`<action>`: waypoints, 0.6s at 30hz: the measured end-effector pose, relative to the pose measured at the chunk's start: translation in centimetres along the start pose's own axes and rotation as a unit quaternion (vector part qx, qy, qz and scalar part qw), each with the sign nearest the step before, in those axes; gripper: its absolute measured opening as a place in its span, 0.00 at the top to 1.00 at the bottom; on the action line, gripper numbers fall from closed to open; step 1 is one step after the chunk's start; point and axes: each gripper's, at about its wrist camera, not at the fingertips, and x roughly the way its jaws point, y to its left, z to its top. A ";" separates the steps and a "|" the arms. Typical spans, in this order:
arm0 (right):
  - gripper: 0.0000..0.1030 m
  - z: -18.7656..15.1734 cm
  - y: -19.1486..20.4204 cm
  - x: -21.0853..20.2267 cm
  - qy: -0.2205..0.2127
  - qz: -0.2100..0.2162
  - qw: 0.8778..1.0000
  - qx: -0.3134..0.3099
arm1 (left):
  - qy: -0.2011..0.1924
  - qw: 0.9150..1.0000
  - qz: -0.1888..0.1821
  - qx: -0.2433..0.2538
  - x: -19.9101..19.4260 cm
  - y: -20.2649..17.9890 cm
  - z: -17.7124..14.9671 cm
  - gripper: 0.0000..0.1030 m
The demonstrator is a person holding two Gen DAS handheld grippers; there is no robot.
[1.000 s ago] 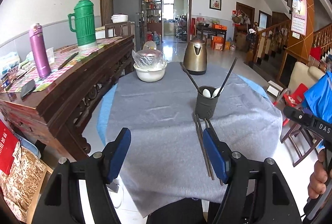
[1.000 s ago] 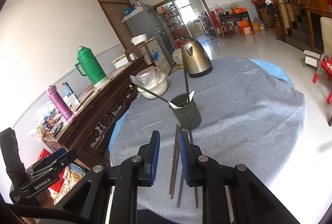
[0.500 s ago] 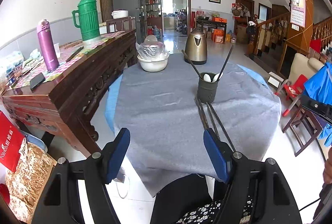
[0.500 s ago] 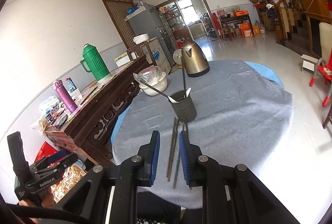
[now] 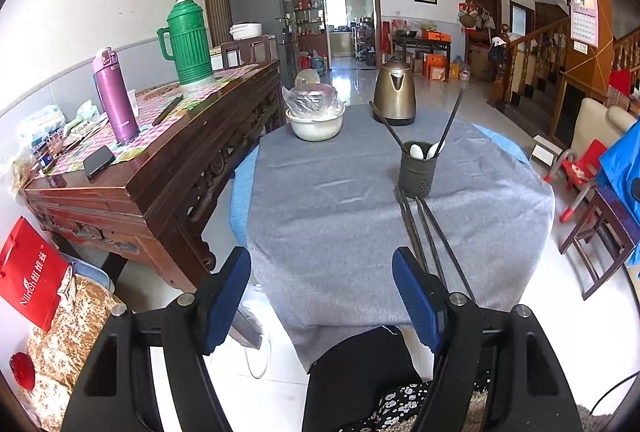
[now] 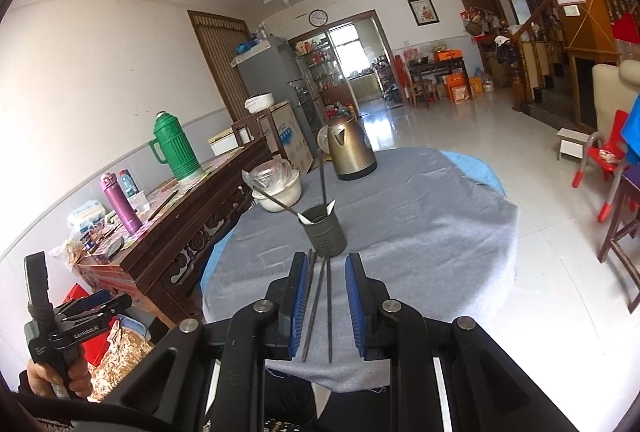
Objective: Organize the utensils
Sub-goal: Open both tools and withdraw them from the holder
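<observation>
A dark utensil holder point(image 5: 418, 176) point(image 6: 325, 236) stands on the round table's grey cloth point(image 5: 320, 212). It holds white spoons and two leaning black chopsticks. Several loose chopsticks point(image 5: 430, 232) point(image 6: 320, 296) lie on the cloth just in front of it, pointing toward the near edge. My left gripper point(image 5: 320, 260) hangs over the near edge with jaws wide open and nothing between them; the right wrist view shows it point(image 6: 76, 312) in a hand at the lower left. My right gripper point(image 6: 326, 264) is raised above the loose chopsticks, jaws a narrow gap apart, gripping nothing.
A gold kettle point(image 5: 394, 92) and a white bowl point(image 5: 316, 120) covered with plastic stand at the table's far side. A carved wooden sideboard point(image 5: 160, 152) on the left carries a green thermos point(image 5: 188, 44) and a purple flask point(image 5: 116, 96). Chairs stand at the right.
Both grippers have drawn back from the table, the right one farther and a little upward. The holder and loose chopsticks now look farther off and have not moved.
</observation>
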 end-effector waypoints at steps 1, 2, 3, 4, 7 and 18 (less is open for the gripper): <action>0.79 0.0 -0.1 -0.2 0.000 -0.002 1.000 0.000 | -0.002 1.000 0.002 0.002 -0.2 0.0 0.1 0.28; 0.79 0.0 -0.3 -0.4 0.001 -0.003 1.000 -0.001 | -0.005 1.000 0.005 0.003 -0.6 0.0 0.1 0.28; 0.79 -0.1 -0.3 -0.6 0.002 -0.005 1.000 -0.004 | -0.007 1.000 0.008 0.005 -0.8 0.1 0.0 0.28; 0.79 -0.1 -0.3 -0.9 0.004 -0.008 1.000 -0.009 | -0.009 1.000 0.011 0.006 -1.1 0.3 -0.2 0.28; 0.79 -0.4 -0.5 -1.7 0.006 -0.010 1.000 -0.017 | -0.011 1.000 0.016 0.015 -1.8 0.9 -0.5 0.28; 0.79 0.1 0.4 -3.1 -0.006 -0.001 1.000 -0.030 | -0.025 0.999 0.032 0.004 -3.6 2.8 0.1 0.27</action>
